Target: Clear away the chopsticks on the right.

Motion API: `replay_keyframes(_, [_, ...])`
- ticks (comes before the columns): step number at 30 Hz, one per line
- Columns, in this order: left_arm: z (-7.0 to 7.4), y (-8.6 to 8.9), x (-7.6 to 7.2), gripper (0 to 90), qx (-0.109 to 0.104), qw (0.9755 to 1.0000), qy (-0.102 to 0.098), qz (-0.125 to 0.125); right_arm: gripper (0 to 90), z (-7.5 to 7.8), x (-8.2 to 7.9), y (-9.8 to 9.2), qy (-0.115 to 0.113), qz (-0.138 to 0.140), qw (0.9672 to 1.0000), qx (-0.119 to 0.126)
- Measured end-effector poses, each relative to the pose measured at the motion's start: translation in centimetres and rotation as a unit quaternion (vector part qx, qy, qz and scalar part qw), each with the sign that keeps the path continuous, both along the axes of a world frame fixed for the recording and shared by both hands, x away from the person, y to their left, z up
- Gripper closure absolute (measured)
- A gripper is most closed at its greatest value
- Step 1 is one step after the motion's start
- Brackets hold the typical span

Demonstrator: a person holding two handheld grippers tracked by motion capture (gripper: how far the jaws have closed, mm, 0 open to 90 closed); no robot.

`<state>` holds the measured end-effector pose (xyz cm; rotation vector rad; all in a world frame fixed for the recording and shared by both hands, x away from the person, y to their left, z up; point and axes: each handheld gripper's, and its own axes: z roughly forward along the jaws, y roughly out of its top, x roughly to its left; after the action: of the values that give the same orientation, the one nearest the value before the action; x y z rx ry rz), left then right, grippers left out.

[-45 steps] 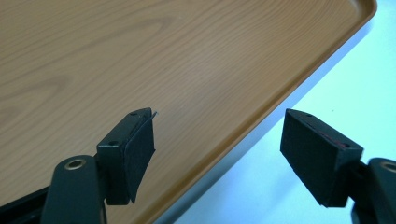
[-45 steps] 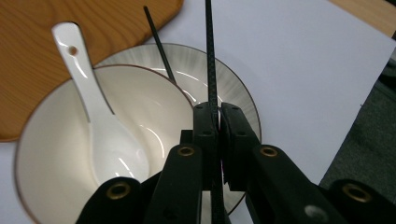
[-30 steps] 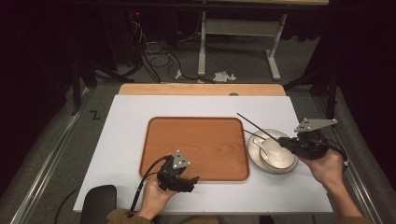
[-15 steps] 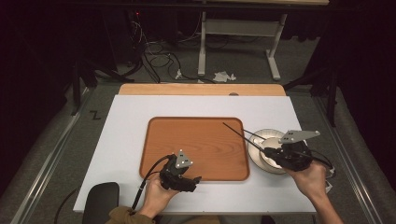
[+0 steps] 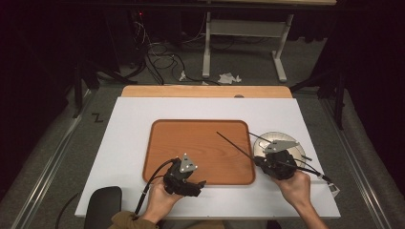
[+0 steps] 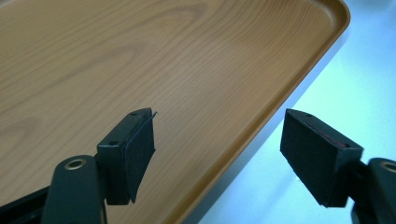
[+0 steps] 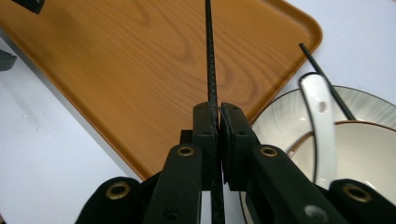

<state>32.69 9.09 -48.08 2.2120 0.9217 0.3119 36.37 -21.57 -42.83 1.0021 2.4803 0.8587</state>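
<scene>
The right gripper [image 7: 218, 140] is clamping a thin black chopstick [image 7: 209, 56] between jaws that are pressed nearly together, and the stick is pointing out over the near right corner of the wooden tray [image 7: 140, 60]. In the high view the same chopstick [image 5: 234, 144] is angling up and to the left from the right gripper [image 5: 274, 164], its tip hanging above the tray's right portion rather than lying on it (whether it is touching the wood is hard to tell).

Just to the right of the tray, a plate [image 7: 280, 116] is carrying a shallow bowl [image 7: 369, 154], with a white ceramic spoon [image 7: 320, 126] lying in the bowl and a second black chopstick [image 7: 327, 79] leaning across its rim beside the spoon. Those pieces are sitting off the tray, on the white table [image 5: 129, 143].

The left gripper [image 6: 217, 154] is waiting at the tray's near edge with its jaws spread wide and nothing between them; one pad is hovering over the wood, the other over the table.

As a judgement, the work looks to be at an early stage: one chopstick is being carried toward the tray, whose surface is bare, while its partner, the spoon and the dishes are all waiting beside the tray to be dealt with.
</scene>
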Motion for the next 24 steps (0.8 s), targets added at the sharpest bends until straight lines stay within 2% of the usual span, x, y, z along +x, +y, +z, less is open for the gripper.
replay_keyframes(11, [0.1, 0.0, -0.1, 26.2, 0.001, 1.0, -0.002, -0.001, 86.6, -2.7, 1.5, 2.3, 0.03, -0.015, 0.9991, -0.028])
replay_keyframes(24, [0.2, 0.2, -0.4, 26.2, 0.004, 0.9999, -0.01, 0.004, 86.3, -4.8, 2.7, 3.7, 0.064, -0.015, 0.9974, -0.029])
